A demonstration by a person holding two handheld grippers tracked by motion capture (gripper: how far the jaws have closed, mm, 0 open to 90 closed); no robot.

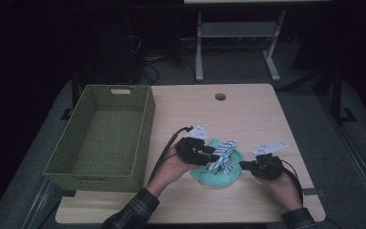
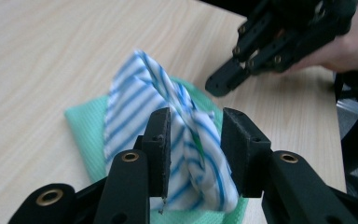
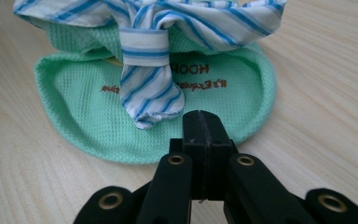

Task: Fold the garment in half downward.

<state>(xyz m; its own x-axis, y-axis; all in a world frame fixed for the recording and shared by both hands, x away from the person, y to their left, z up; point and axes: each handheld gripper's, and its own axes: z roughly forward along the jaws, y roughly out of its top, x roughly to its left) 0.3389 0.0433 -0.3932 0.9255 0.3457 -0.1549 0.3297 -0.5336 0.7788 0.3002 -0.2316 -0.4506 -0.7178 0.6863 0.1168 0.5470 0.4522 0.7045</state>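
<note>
You are at a lab-like workroom: a bare wooden table (image 1: pixel 248 109), grey carpet (image 1: pixel 238 71), tangled cables (image 1: pixel 147 62), metal desk legs (image 1: pixel 199 52).

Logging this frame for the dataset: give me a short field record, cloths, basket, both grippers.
striped cloth: blue and white, bunched, on top of the green cloth
green cloth: mesh, lying on the table
basket: green woven, left of the cloths
left gripper: jaws apart, striped cloth between them, not clamped
right gripper: jaws shut, nothing held, at the green cloth's edge

Left gripper (image 2: pixel 193 140) jaws parted — right gripper (image 3: pixel 204 130) jaws pressed together.
</note>
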